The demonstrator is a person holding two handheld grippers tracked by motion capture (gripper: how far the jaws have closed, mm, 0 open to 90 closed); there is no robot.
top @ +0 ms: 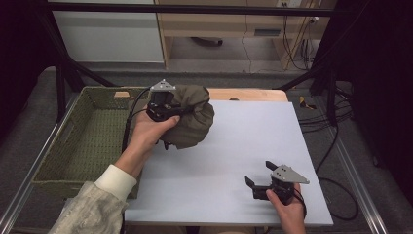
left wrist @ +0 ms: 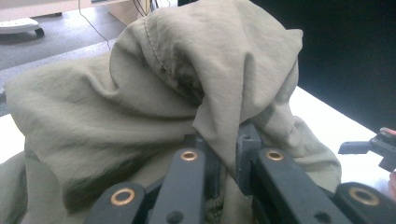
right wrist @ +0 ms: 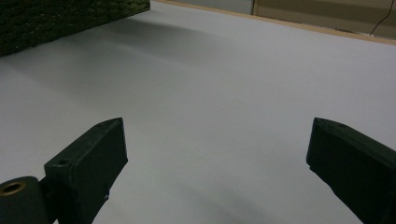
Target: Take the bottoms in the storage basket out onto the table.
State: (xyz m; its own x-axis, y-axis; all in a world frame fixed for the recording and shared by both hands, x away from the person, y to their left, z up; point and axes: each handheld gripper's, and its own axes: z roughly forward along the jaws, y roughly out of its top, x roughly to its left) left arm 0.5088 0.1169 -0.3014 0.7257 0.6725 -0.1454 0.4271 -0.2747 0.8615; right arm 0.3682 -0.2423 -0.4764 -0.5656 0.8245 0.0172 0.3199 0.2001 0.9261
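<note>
Your left gripper (top: 181, 111) is pinching a bunched olive-green cloth (top: 194, 122), its jaws pressed together on a fold of the fabric; in the left gripper view the cloth (left wrist: 140, 102) is draping over the jaw tips and a pleat is running down between them. You are holding that bundle lifted above the far left corner of the white board (top: 243, 146), just beside the right rim of the green woven basket (top: 78, 141), with your left hand (top: 148, 131) wrapping the gripper's body and a cream sleeve (top: 97, 204) trailing back toward you.

Your right gripper (top: 259, 178) is sitting spread wide, with nothing between its jaws, low over the near right part of the white board and well apart from the cloth. In the right gripper view the two black jaws are standing far apart over the bare white board (right wrist: 210, 93), with the basket's wall (right wrist: 56, 18) showing at the far left. Your right hand (top: 290, 209) is gripping it from the board's near edge.

The board is lying on a wooden table (top: 248, 94), whose edge is showing beyond the board's far side.
</note>
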